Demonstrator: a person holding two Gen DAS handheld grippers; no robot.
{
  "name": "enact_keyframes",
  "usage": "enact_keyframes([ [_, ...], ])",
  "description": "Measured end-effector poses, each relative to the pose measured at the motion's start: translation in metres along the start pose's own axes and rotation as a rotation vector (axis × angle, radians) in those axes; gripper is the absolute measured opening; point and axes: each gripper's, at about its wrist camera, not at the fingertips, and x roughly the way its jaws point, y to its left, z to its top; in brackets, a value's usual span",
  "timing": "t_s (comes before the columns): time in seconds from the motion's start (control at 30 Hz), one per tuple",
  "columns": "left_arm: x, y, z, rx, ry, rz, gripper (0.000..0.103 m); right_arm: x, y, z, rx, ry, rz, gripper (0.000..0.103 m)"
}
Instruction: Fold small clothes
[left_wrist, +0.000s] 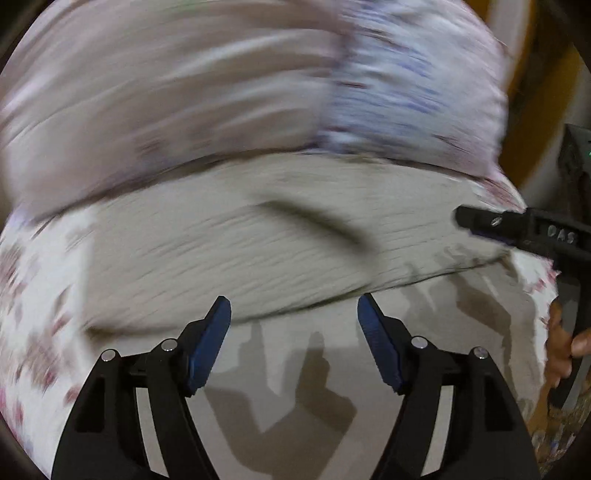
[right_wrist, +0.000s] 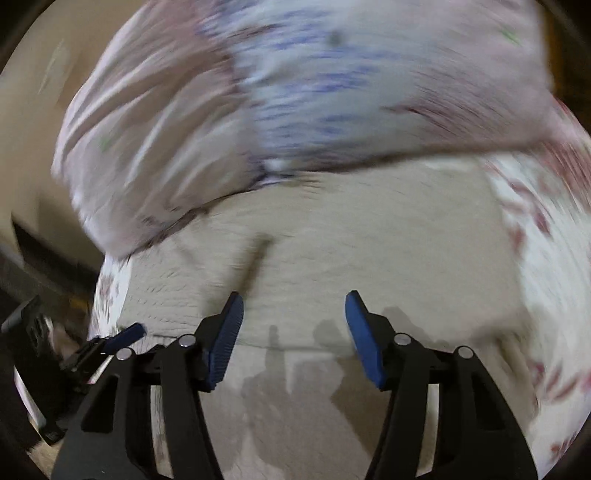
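Nearest the lens in each wrist view, a black two-finger gripper with blue ribbed pads is hanging over the bedding: the left gripper (left_wrist: 293, 314) and the right gripper (right_wrist: 294, 310) are both standing with jaws spread wide and nothing between them. Beyond them, the white bed sheet with a faint reddish floral print (left_wrist: 33, 295) is spreading across the whole surface, with a pink-and-blue patterned pillow or cushion (left_wrist: 221, 92) lying along its far side. On the sheet, just ahead of both grippers, the small beige ribbed-knit garment (left_wrist: 240, 240) is lying flat, its near hem running across the frame and its far edge touching or tucked just under the cushion; a dark crease or seam is crossing its middle. Motion blur is smearing both views, so the garment's exact type is not discernible. Judging from this, the fold is only beginning: both grippers appear to be approaching the near hem. The next move probably calls for each to settle on a near corner, close on a single layer of cloth without catching the sheet, and lift evenly.
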Motion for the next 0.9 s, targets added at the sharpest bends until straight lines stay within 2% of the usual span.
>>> enact_keyframes([
  [0.13,-0.018,0.057,-0.027,-0.105,0.024,0.174,0.072,0.024,0.067,0.005,-0.24,0.014,-0.033,0.058],
  [0.27,-0.022,0.089,-0.046,-0.189,0.063,0.264,0.072,0.054,0.121,0.001,-0.438,0.022,-0.108,0.058],
  [0.33,-0.021,0.101,-0.053,-0.222,0.081,0.276,0.072,0.073,0.133,0.0,-0.493,0.037,-0.183,0.056],
  [0.37,-0.019,0.103,-0.055,-0.231,0.089,0.277,0.072,0.079,0.132,0.0,-0.502,0.047,-0.216,0.048],
  [0.4,-0.016,0.103,-0.055,-0.237,0.097,0.278,0.072,0.085,0.128,0.0,-0.494,0.056,-0.253,0.028],
  [0.43,-0.015,0.106,-0.059,-0.242,0.109,0.278,0.072,0.087,0.123,0.001,-0.475,0.06,-0.271,0.018],
  [0.47,-0.013,0.107,-0.06,-0.245,0.116,0.278,0.072,0.086,0.115,0.005,-0.435,0.062,-0.268,0.012],
  [0.67,-0.008,0.101,-0.066,-0.242,0.128,0.239,0.072,0.033,0.05,0.012,-0.127,-0.096,-0.202,0.009],
  [0.77,-0.007,0.104,-0.068,-0.262,0.132,0.212,0.072,0.021,0.005,0.0,0.064,-0.092,-0.161,0.012],
  [0.87,-0.008,0.104,-0.068,-0.276,0.129,0.192,0.072,0.025,-0.035,-0.017,0.224,-0.034,-0.115,0.029],
  [0.9,-0.009,0.104,-0.068,-0.278,0.128,0.184,0.072,0.023,-0.043,-0.019,0.262,-0.04,-0.094,0.031],
])
